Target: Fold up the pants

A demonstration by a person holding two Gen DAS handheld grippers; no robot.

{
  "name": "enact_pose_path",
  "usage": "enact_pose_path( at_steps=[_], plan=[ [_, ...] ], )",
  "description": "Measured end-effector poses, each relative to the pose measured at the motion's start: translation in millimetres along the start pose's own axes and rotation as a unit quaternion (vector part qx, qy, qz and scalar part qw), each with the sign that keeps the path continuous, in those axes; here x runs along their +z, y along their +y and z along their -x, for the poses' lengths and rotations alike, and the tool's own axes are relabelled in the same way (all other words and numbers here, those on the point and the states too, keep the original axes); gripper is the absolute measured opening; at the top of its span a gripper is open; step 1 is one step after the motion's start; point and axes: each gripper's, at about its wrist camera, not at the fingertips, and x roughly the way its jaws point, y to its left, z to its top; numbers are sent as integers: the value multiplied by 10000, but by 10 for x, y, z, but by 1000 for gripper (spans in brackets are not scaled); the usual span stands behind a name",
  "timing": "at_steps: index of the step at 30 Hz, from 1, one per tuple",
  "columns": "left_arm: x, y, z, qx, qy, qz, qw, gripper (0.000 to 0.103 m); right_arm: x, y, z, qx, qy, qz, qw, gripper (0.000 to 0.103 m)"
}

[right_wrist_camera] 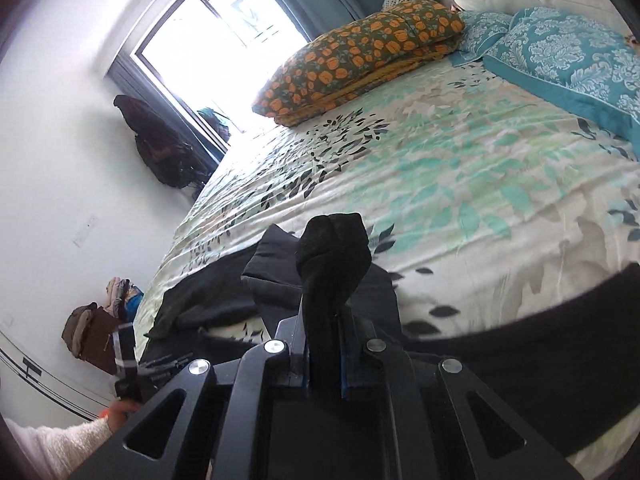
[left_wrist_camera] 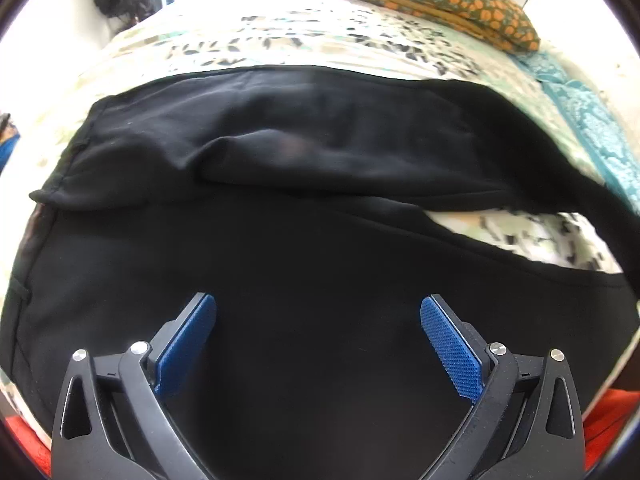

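Note:
Black pants [left_wrist_camera: 280, 168] lie spread across the leaf-print bedsheet [left_wrist_camera: 280, 40], one leg folded over the other. My left gripper [left_wrist_camera: 318, 312] is open just above the near part of the pants, its blue pads [left_wrist_camera: 448, 344] wide apart and empty. My right gripper [right_wrist_camera: 326, 320] is shut on a bunched end of the black pants [right_wrist_camera: 332, 248], lifted above the bed. The rest of the pants [right_wrist_camera: 208, 300] trails down to the left. The left gripper [right_wrist_camera: 132, 372] and a hand show at the lower left in the right wrist view.
A folded orange-flower quilt [right_wrist_camera: 360, 52] and teal pillows [right_wrist_camera: 560, 52] lie at the head of the bed. A window [right_wrist_camera: 224, 48], a dark bag [right_wrist_camera: 160, 144] and a clothes pile [right_wrist_camera: 96, 328] stand along the wall beyond the bed's edge.

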Motion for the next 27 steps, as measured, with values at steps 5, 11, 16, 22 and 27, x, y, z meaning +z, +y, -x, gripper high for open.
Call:
enact_pose_path(
  at_steps=[5, 11, 16, 22, 27],
  plan=[
    [-19, -152, 135, -358, 146, 9, 9993, 102, -528, 181, 195, -48, 51, 38, 10000, 9],
    [-26, -322, 179, -643, 404, 142, 9970, 102, -671, 201, 226, -70, -29, 112, 9999, 10],
    [83, -254, 116, -850, 560, 760, 9919, 102, -650, 146, 377, -76, -336, 111, 9993, 10],
    [512, -140, -61, -1039, 613, 1397, 9828, 102, -641, 34, 508, -18, -532, -46, 9986, 10],
    [993, -337, -272, -1271, 682, 1337, 9805, 102, -599, 75, 691, 47, -682, 85, 9976, 10]
  ],
)
